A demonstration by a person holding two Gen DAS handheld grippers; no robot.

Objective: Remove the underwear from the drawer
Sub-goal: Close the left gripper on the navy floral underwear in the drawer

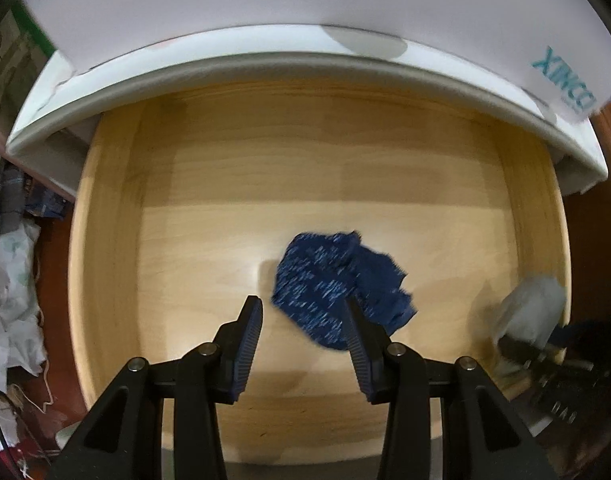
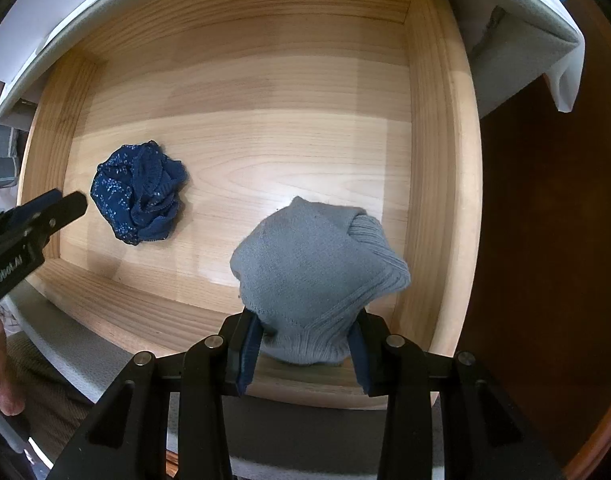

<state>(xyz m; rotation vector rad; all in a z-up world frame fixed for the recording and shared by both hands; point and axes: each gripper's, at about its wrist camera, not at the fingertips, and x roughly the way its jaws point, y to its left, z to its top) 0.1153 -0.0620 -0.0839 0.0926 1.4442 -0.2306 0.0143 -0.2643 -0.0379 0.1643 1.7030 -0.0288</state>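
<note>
Right gripper (image 2: 305, 344): pads clenched on a bunched grey knit garment (image 2: 317, 276), held above the near right corner of the wooden drawer (image 2: 437, 184). Left gripper (image 1: 303, 320): jaws apart, nothing between them, pointing down over the drawer floor. Its right finger (image 1: 359, 344) overlaps the edge of the crumpled dark blue patterned underwear (image 1: 333, 280); contact cannot be told. The blue underwear lies on the drawer bottom, left of the grey garment and apart from it. A white cabinet top (image 1: 265, 12) overhangs the drawer's far end.
</note>
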